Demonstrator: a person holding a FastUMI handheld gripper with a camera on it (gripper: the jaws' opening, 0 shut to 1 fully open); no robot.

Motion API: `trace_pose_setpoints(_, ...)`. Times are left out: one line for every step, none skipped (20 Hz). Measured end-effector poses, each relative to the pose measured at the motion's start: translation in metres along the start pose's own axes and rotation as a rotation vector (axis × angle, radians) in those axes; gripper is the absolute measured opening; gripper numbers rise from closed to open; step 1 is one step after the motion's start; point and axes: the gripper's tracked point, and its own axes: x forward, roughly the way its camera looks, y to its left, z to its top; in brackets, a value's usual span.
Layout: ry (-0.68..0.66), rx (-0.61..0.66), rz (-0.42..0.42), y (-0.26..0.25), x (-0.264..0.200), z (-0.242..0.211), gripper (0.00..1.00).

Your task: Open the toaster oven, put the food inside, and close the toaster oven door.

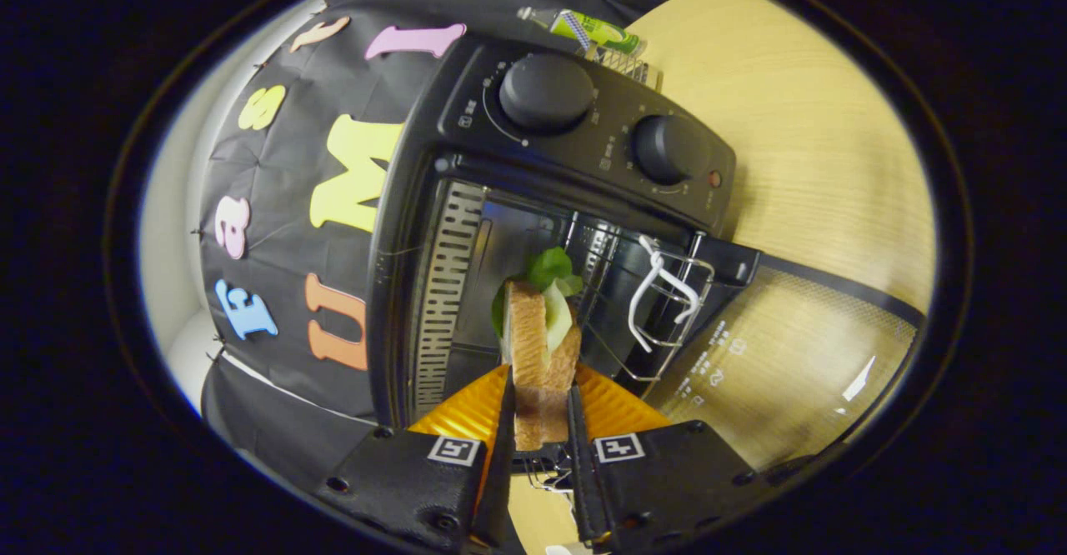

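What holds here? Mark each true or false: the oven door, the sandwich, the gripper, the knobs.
1. The toaster oven door is shut. False: it hangs open.
2. The gripper is shut on the sandwich. True.
3. The sandwich lies on the wire rack. False: it is held at the oven's mouth.
4. Two knobs sit on the control panel. True.

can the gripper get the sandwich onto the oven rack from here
Probably yes: the gripper is shut on the sandwich, the toaster oven door hangs open, and nothing blocks the wire rack just beyond it.
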Motion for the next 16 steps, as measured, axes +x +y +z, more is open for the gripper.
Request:
trace_pose_setpoints(0.006,-0.020,0.001,0.002,0.003,0.001,0.37)
trace_pose_setpoints(0.010,-0.049,0.002,0.004,0.008,0.000,0.37)
trace_pose_setpoints(0.025,-0.087,0.003,0.006,0.012,-0.002,0.38)
trace_pose_setpoints(0.042,-0.118,0.000,0.007,0.014,-0.006,0.39)
trace_pose_setpoints(0.068,-0.149,-0.011,0.008,0.017,-0.009,0.40)
trace_pose_setpoints(0.074,-0.184,-0.018,0.007,0.019,-0.009,0.41)
trace_pose_setpoints(0.082,-0.221,-0.028,0.008,0.018,-0.012,0.43)
trace_pose_setpoints(0.087,-0.262,-0.041,0.007,0.019,-0.012,0.43)
trace_pose_setpoints(0.097,-0.316,-0.048,0.009,0.017,-0.015,0.49)
trace_pose_setpoints(0.115,-0.387,-0.050,0.009,0.018,-0.019,0.55)
trace_pose_setpoints(0.122,-0.467,-0.054,0.008,0.019,-0.024,0.61)
trace_pose_setpoints(0.123,-0.558,-0.065,0.007,0.018,-0.026,0.67)
trace_pose_setpoints(0.116,-0.641,-0.080,0.006,0.017,-0.029,0.73)
trace_pose_setpoints(0.116,-0.712,-0.096,0.006,0.015,-0.031,0.79)
trace_pose_setpoints(0.120,-0.780,-0.109,0.006,0.017,-0.033,0.85)
trace_pose_setpoints(0.118,-0.843,-0.131,0.003,0.018,-0.035,0.89)
